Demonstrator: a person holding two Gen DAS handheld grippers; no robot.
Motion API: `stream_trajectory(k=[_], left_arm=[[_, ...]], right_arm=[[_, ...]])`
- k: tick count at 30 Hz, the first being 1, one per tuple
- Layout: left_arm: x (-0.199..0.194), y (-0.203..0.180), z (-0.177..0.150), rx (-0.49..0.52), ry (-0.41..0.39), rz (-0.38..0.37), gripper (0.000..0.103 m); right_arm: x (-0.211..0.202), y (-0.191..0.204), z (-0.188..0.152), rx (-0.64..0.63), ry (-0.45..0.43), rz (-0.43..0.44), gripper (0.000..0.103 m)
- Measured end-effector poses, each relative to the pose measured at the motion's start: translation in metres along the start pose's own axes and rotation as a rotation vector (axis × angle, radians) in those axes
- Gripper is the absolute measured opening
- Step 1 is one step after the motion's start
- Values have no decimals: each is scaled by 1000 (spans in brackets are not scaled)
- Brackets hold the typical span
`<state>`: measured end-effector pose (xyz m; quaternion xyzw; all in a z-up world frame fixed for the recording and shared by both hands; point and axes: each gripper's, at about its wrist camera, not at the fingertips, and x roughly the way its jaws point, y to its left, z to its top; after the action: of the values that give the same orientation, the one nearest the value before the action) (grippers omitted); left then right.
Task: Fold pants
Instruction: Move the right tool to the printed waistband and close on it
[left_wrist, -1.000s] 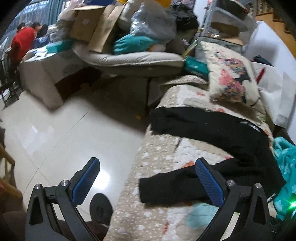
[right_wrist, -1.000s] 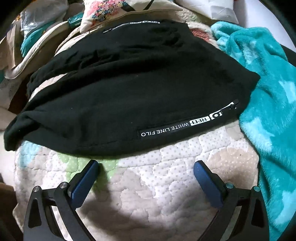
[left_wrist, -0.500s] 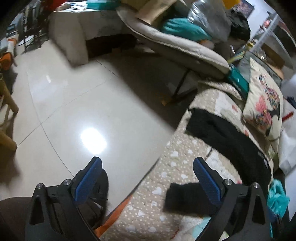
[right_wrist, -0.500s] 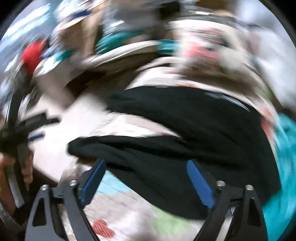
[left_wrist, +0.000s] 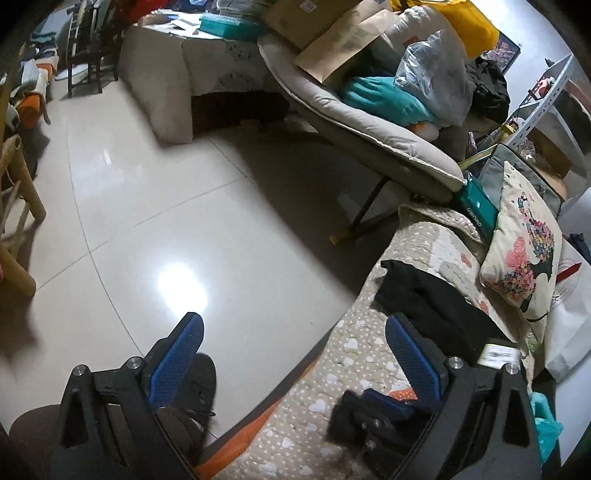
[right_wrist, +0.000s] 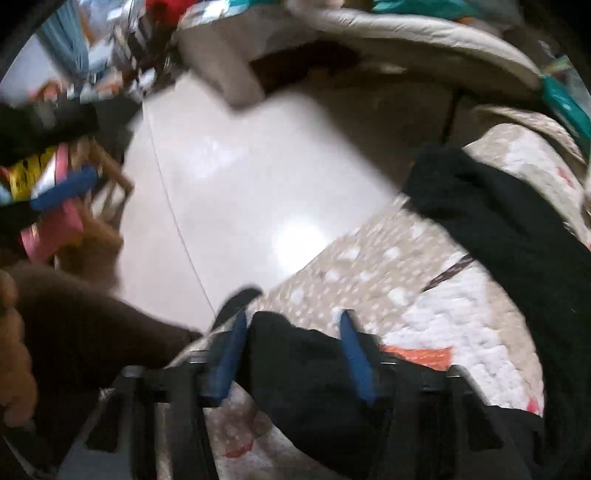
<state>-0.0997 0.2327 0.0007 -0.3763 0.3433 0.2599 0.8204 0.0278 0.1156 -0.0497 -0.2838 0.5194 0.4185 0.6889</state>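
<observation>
Two grippers: our right gripper (right_wrist: 291, 332) is closing over a pants (right_wrist: 306, 369) leg, low in frame. Our left gripper (left_wrist: 295, 332) gapes empty above the quilt (left_wrist: 354, 354) edge.

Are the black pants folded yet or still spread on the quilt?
Still spread: both legs of the black pants lie apart on the quilt. The right gripper jaws are closing around one leg end.

Little could be read. In the left wrist view a teal box (left_wrist: 476, 206), wedged between the lounge chair's cushion and the patterned pillow at the head end of the quilt, carried pale lettering along its side, upside down and not surely legible. White labels on the cardboard boxes (left_wrist: 332, 37) were too small to read.
</observation>
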Motion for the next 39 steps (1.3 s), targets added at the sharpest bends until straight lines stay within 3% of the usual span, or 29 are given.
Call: stream_trajectory(k=[1, 8, 12, 15, 19, 23, 25, 28, 31, 34, 38, 39], left_arm=[[0, 1, 0, -11, 6, -6, 99], [2, 7, 2, -48, 6, 10, 99], [5, 7, 2, -42, -2, 42, 99], [7, 2, -1, -17, -1, 54, 99], [15, -11, -9, 56, 31, 61, 99], [25, -22, -17, 113, 61, 77, 99], [32, -27, -22, 140, 90, 82, 99], [45, -32, -31, 175, 144, 97, 99], [61, -30, -40, 184, 194, 126, 99], [69, -23, -43, 172, 214, 153, 99], [76, -13, -47, 164, 250, 157, 99], [76, -12, -47, 157, 254, 161, 99]], right_arm=[[6, 2, 1, -6, 27, -36, 21], [4, -17, 46, 145, -61, -44, 21], [14, -49, 63, 308, -83, -21, 46], [-23, -69, 47, 382, -160, -14, 51], [-107, -103, -12, 441, -248, -101, 58], [-182, -140, -119, 550, -271, -257, 59], [-198, -145, -176, 616, -244, -308, 59], [-202, -142, -244, 718, -222, -299, 59], [-181, -117, -253, 637, -176, -281, 59], [-149, -69, -216, 414, -149, -287, 59], [-111, -28, -179, 192, -133, -391, 58], [-101, -26, -179, 166, -114, -410, 41]])
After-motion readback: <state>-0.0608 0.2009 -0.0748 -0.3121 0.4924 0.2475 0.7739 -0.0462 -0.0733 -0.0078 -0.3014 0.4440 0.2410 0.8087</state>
